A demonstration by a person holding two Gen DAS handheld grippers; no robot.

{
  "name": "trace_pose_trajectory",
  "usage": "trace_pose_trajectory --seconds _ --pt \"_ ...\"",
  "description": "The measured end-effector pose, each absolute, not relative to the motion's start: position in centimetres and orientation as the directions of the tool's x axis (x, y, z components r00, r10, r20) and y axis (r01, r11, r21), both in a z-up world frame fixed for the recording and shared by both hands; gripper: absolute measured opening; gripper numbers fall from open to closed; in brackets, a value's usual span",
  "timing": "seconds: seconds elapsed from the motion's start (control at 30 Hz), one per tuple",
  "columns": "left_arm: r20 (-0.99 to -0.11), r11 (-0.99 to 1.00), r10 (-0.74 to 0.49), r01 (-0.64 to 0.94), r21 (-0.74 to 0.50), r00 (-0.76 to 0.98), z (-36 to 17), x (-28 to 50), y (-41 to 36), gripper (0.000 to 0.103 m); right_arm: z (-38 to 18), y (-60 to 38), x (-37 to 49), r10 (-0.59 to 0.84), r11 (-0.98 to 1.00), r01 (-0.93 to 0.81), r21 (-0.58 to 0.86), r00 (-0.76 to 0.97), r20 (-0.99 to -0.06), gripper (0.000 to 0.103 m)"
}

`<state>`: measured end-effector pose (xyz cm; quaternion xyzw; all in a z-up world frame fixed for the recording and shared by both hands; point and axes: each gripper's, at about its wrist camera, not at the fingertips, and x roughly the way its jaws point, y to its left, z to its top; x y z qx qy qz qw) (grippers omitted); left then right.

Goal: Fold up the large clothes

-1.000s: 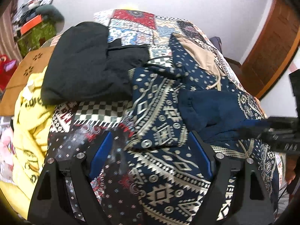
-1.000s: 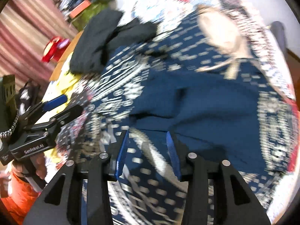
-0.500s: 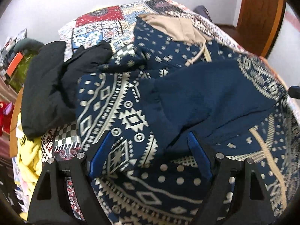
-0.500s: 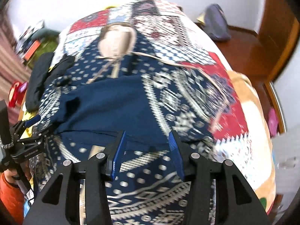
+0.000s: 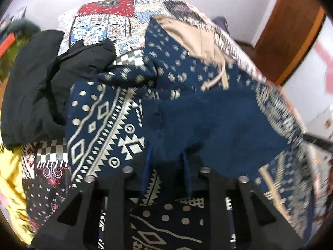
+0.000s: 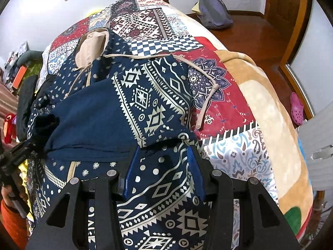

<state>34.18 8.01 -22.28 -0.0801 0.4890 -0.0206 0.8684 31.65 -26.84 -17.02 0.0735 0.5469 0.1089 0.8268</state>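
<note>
Navy hoodie (image 6: 145, 95) lengthwise on bed, hood far.

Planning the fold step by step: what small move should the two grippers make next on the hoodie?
Probably lift together and carry the hem toward the hood. The left gripper pinches the hoodie; the right gripper straddles its hem.
</note>
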Motion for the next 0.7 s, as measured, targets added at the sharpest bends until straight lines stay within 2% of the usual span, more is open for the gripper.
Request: trace_pose_trajectory --seconds 0.03,0.33,0.5,0.7 --pt "-0.837 0.980 -0.137 -0.051 -0.193 0.531 -21.8 34.0 8.6 0.011 -16.9 -26.8 31.8 0.260 0.966 -0.102 0.239 0.382 -0.887 0.043" --pt "-0.709 0.951 -0.201 -0.038 -0.306 0.676 -15.8 31.6 11.7 0.009 -15.0 -26.7 33.3 0.235 0.972 -0.116 0.204 0.461 -0.856 0.043" --pt "-0.751 0.952 -0.173 -0.087 -0.293 0.637 -17.3 31.7 12.8 0.009 -15.6 -26.7 34.6 0.200 0.980 -0.101 0.173 0.457 -0.867 0.043" --pt "-0.781 0.937 -0.132 -0.181 -0.299 0.610 -20.1 30.2 14.8 0.009 -19.4 -26.7 35.4 0.175 0.984 -0.082 0.155 0.365 -0.914 0.043"
